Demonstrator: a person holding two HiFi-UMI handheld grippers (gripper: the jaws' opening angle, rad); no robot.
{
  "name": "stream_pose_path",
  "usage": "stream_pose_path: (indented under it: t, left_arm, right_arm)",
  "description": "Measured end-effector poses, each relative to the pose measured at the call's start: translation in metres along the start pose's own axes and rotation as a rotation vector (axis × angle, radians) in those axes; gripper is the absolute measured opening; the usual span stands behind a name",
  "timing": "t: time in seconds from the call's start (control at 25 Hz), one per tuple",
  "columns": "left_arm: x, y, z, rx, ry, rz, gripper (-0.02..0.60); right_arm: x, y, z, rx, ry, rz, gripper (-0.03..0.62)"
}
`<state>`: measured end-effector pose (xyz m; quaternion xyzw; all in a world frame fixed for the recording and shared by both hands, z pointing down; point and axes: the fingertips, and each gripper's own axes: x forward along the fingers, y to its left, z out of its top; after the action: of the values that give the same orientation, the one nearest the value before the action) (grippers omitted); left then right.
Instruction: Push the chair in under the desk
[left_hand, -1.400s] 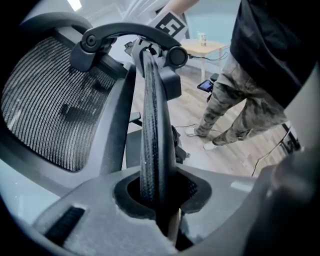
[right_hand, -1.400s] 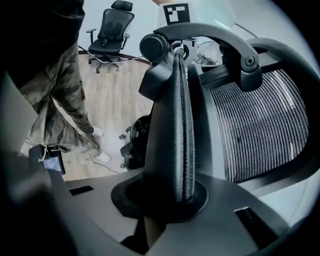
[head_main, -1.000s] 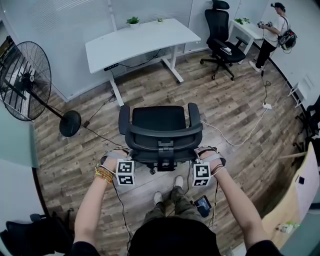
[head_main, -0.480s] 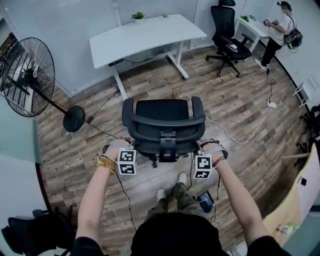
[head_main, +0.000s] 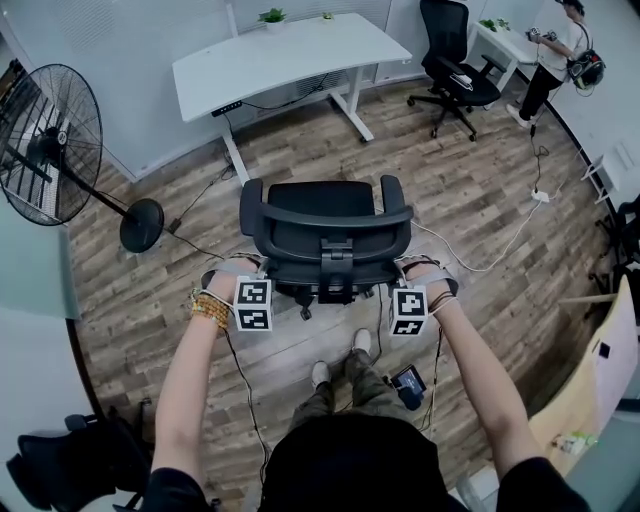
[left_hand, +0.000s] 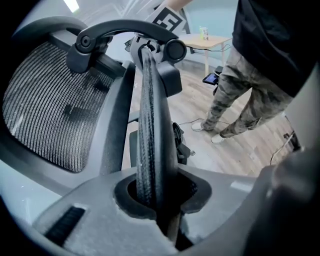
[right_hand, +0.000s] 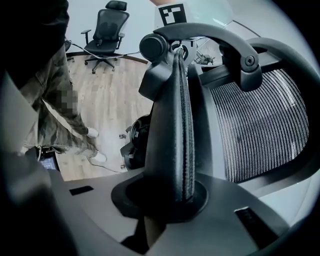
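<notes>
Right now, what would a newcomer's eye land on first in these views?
The black mesh chair in the middle of the wood floor, with the left gripper and right gripper each clamped on a side edge of its backrest. Beyond it stands the white desk, apart from the chair, and a big black fan at far left.

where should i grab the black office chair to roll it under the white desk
Grip the backrest by its side edges, from behind, as the left gripper and right gripper do. Its seat faces the desk, so the back is nearest, and the thin rims fit the jaws.
</notes>
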<state>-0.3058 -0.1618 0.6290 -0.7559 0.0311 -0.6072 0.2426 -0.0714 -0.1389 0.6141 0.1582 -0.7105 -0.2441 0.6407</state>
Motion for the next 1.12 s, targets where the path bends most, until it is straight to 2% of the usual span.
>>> stream_pose_path:
  t: [0.36, 0.56, 0.72, 1.12]
  left_arm:
    - [0.011, 0.024, -0.001, 0.001, 0.005, 0.009, 0.064]
    - [0.011, 0.033, -0.012, 0.014, 0.012, 0.003, 0.064]
    - [0.014, 0.024, -0.005, 0.011, 0.003, -0.013, 0.064]
    - [0.019, 0.045, -0.014, 0.028, 0.003, 0.029, 0.064]
  right_arm:
    - [0.013, -0.018, -0.012, 0.004, 0.003, 0.014, 0.037]
    - [0.019, -0.028, -0.003, 0.012, -0.006, 0.013, 0.037]
    - [0.015, -0.019, -0.008, 0.015, 0.004, 0.019, 0.037]
    - [0.023, -0.036, -0.009, 0.020, 0.014, -0.009, 0.037]
